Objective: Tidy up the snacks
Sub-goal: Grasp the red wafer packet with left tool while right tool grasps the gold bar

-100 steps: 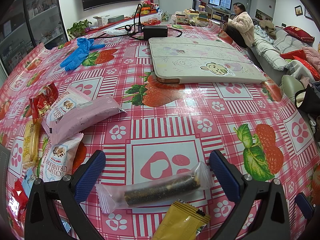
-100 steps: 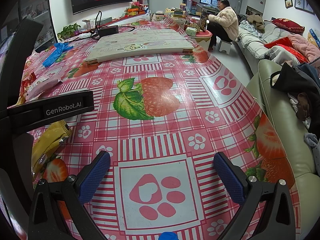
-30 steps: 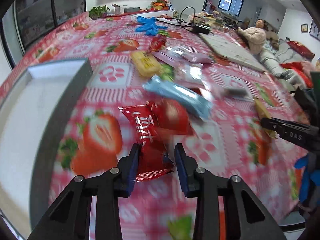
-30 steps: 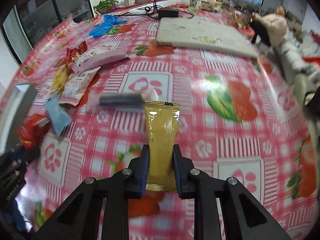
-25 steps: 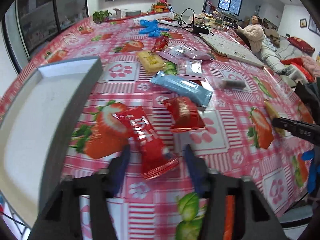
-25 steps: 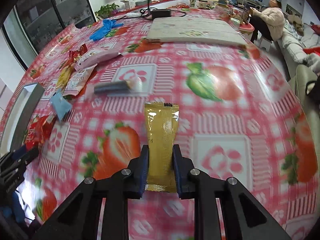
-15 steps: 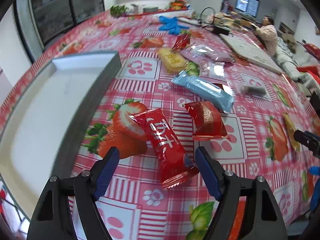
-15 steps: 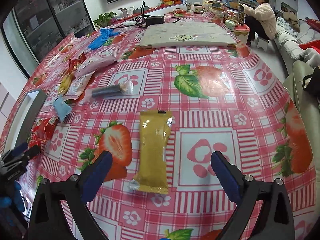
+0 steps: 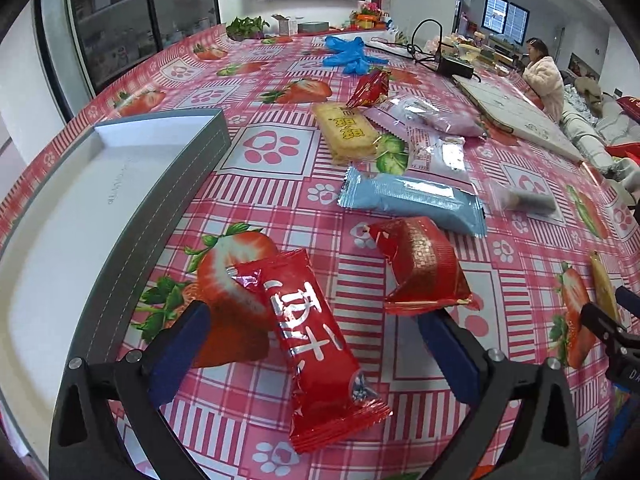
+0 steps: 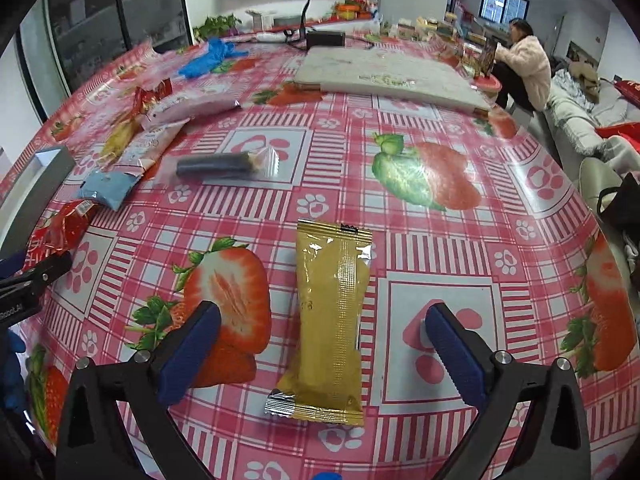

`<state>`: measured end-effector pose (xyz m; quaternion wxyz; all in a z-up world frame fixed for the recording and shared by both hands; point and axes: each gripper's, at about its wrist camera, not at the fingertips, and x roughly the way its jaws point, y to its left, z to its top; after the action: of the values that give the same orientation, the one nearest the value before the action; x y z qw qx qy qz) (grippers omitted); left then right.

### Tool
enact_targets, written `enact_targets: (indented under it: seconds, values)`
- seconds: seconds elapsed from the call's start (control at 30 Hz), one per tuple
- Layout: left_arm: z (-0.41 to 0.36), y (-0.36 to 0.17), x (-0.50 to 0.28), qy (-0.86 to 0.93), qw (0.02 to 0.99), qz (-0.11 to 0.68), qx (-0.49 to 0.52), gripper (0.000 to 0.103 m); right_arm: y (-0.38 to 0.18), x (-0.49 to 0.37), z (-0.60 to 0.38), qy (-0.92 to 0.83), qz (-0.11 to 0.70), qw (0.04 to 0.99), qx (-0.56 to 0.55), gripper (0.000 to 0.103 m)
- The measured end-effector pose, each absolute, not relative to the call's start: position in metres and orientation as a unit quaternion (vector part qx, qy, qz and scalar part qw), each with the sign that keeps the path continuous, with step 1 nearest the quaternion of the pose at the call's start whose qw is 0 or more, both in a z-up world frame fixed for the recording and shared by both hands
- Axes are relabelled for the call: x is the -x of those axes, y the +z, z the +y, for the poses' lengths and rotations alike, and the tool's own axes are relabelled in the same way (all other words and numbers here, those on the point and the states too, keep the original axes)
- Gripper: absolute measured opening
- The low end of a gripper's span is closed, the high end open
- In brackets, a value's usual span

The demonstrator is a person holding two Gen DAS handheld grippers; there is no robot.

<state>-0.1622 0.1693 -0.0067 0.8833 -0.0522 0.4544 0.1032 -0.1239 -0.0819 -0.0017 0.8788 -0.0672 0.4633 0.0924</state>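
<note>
The left gripper (image 9: 316,356) stood wide open, its jaws having just been opening, with a red snack packet (image 9: 310,350) printed in white Chinese characters lying free on the tablecloth between the blue pads, touching neither. Just beyond it lay a second red foil packet (image 9: 420,266), then a light blue wrapper (image 9: 412,200), a yellow biscuit pack (image 9: 346,130) with red characters too small to read, and a pale pink pouch (image 9: 428,118). A grey-walled white tray (image 9: 180,164) sat to the left, close to the table's near edge, with bare strawberry-print cloth between it and the red packet.

The right gripper (image 10: 318,354) was likewise spread fully, jaws having just been opening, and a gold snack sachet (image 10: 332,320) lay flat between the pads, clear of both; its small printing was illegible. A dark roll in clear wrap (image 10: 224,166) lay farther off. Open cloth stretched to the right of the sachet as far as the table edge (image 10: 600,216). The neighbouring gripper's body at far left bore partial lettering, "Robot.AI" (image 10: 12,308).
</note>
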Motion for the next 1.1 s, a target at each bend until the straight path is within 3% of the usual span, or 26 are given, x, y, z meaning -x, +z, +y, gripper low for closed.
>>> enact_targets:
  seconds: [1.1]
  values:
    - [0.1687, -0.0064, 0.1603, 0.098, 0.885, 0.452, 0.053, 0.103, -0.0007, 0.1269, -0.0811, 0.091, 0.452, 0.885, 0.063, 0.103]
